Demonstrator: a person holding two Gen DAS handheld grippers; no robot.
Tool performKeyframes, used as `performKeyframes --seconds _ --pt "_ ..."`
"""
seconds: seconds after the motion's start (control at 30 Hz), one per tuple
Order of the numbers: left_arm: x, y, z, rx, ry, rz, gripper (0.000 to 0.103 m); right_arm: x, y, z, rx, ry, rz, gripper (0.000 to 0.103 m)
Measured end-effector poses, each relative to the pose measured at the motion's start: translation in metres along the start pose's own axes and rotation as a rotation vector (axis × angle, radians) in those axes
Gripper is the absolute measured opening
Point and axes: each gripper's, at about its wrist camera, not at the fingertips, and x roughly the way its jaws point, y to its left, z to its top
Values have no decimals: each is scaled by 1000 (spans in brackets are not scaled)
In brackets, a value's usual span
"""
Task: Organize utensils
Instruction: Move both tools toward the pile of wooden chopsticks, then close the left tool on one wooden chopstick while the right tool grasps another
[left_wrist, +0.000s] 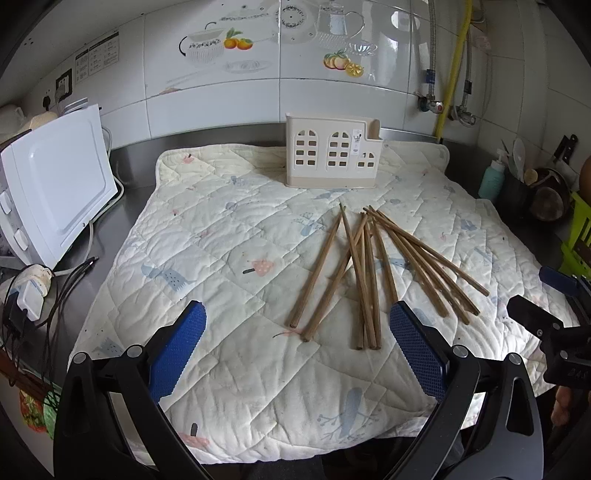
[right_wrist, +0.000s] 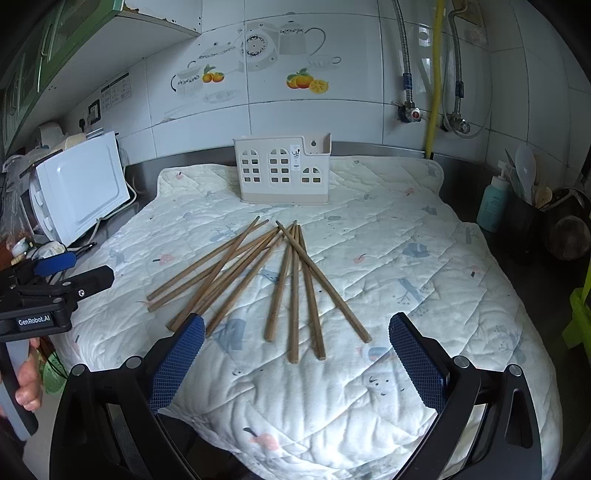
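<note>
Both the left gripper (left_wrist: 297, 354) and right gripper (right_wrist: 295, 363) hang spread wide, empty. Judging by the crossed wooden chopsticks (right_wrist: 291, 288), pinch one lying free at the edge — then stand it in the cream utensil holder (right_wrist: 282, 171).

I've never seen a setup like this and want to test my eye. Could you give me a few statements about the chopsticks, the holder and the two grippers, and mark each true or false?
1. The chopsticks lie loose on the quilted cloth. True.
2. Some chopsticks already stand in the utensil holder. False: none shows in the holder; all that can be seen lie on the cloth.
3. The right gripper is open and holds nothing. True.
4. The left gripper is clamped on a chopstick. False: it is open, with nothing held.
5. The holder lies tipped on its side. False: it stands upright near the wall.
</note>
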Motion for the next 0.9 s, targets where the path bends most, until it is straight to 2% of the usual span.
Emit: performKeyframes --seconds 0.2,0.4,0.5,0.6,0.7,0.8,0.9 --pt "13 0 -4 11 40 -41 97 9 -11 1 -76 -45 -41 96" --pt "25 -5 -7 7 53 -76 97 20 -31 -1 -32 -48 -11 95" --pt "30 -11 -7 21 44 -87 92 29 -40 -3 -16 -28 5 93" --pt "36 -16 -6 21 43 -102 88 42 -46 -3 -25 1 17 76" --pt "44 -18 -5 1 55 -126 81 55 -54 -4 -16 37 31 72" --pt "52 -20 -4 -5 65 -134 75 65 -59 -3 -21 50 51 57" --pt "59 -22 -4 -15 70 -150 70 75 -63 -1 -25 62 61 50"
